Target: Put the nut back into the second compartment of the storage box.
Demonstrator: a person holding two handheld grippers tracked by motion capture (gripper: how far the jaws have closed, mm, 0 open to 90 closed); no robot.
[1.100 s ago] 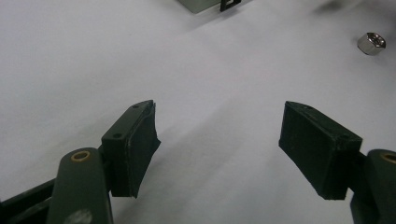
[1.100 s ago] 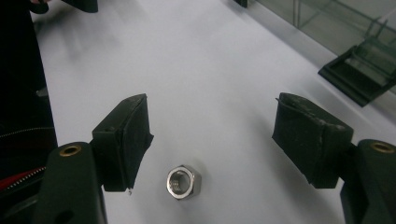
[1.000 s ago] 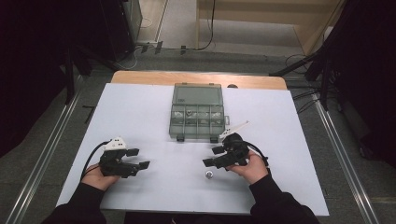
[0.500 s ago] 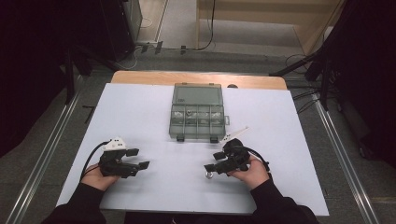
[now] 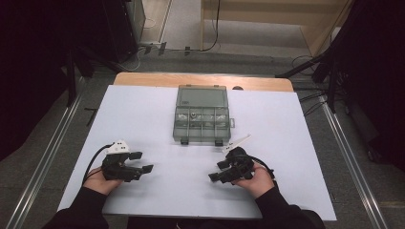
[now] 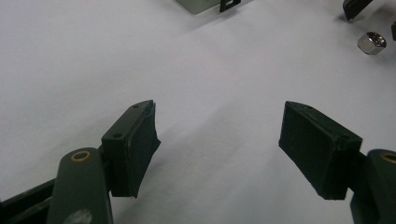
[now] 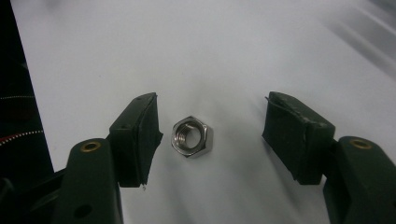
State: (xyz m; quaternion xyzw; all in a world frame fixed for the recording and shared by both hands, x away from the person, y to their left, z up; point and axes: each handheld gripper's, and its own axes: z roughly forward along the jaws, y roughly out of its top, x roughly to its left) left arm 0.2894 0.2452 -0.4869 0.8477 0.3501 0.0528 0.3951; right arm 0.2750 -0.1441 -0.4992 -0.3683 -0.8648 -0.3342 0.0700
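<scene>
Nut lies mid-frame between the right tongs, whose jaws have been closing, not yet touching it. Centre it first. Left tongs gape empty.

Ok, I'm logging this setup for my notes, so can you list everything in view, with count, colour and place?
nut: one, silver, hex, flat on the sheet between the right gripper's open jaws, touching neither pad
box: one, clear grey, lid open, compartments in a row with small parts, at the far middle of the sheet
sheet: one, white, covering most of the table
table: one, wood, far edge showing past the sheet
left gripper: one, black, jaws wide open and empty, near left of the sheet
right gripper: one, black, jaws have just been closing around the nut
hands: two, dark sleeves, coming in from the near edge
</scene>
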